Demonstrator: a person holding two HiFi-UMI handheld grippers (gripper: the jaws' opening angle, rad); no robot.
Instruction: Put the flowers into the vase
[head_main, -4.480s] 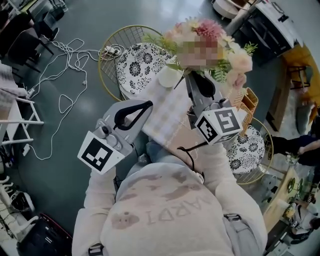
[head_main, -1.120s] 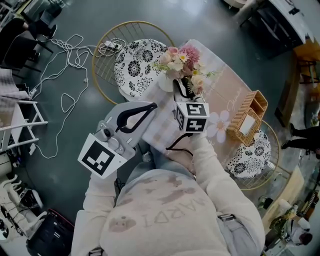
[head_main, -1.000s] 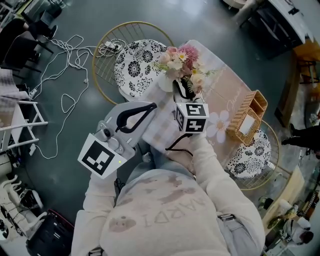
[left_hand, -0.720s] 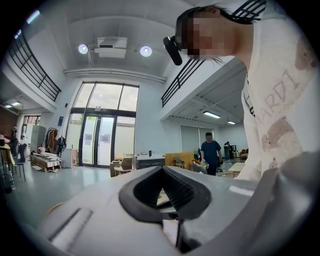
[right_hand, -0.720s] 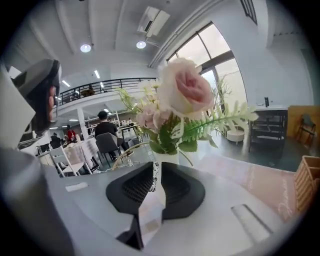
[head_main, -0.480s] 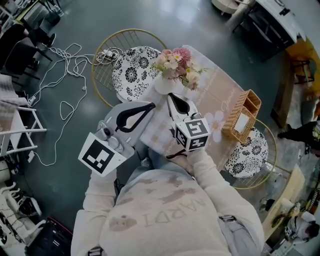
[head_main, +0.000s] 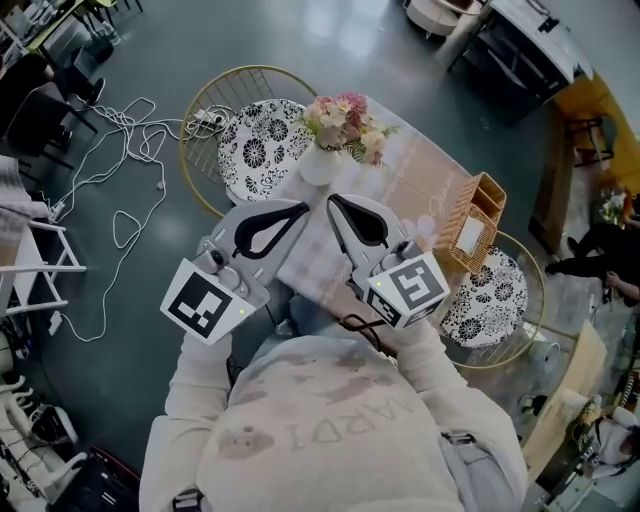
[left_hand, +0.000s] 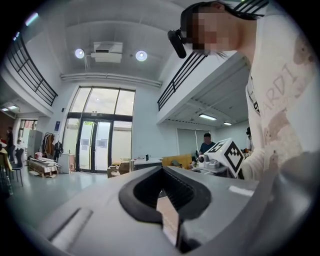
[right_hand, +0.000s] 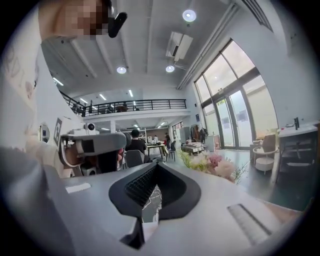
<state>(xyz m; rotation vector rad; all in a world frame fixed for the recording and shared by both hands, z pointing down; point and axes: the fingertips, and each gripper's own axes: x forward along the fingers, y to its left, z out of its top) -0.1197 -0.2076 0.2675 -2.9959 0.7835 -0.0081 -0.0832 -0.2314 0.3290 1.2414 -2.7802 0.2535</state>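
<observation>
The right gripper has let go of the flowers, drawing back.

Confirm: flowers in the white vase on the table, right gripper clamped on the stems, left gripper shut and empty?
Wrong on the right gripper: its jaws are shut on nothing, apart from the flowers, per the right gripper view. Flowers in the white vase on the table, left gripper shut and empty: correct.

Vase smooth, glossy; basket woven wicker; chair frame gold metal wire; tablecloth matt cloth.
</observation>
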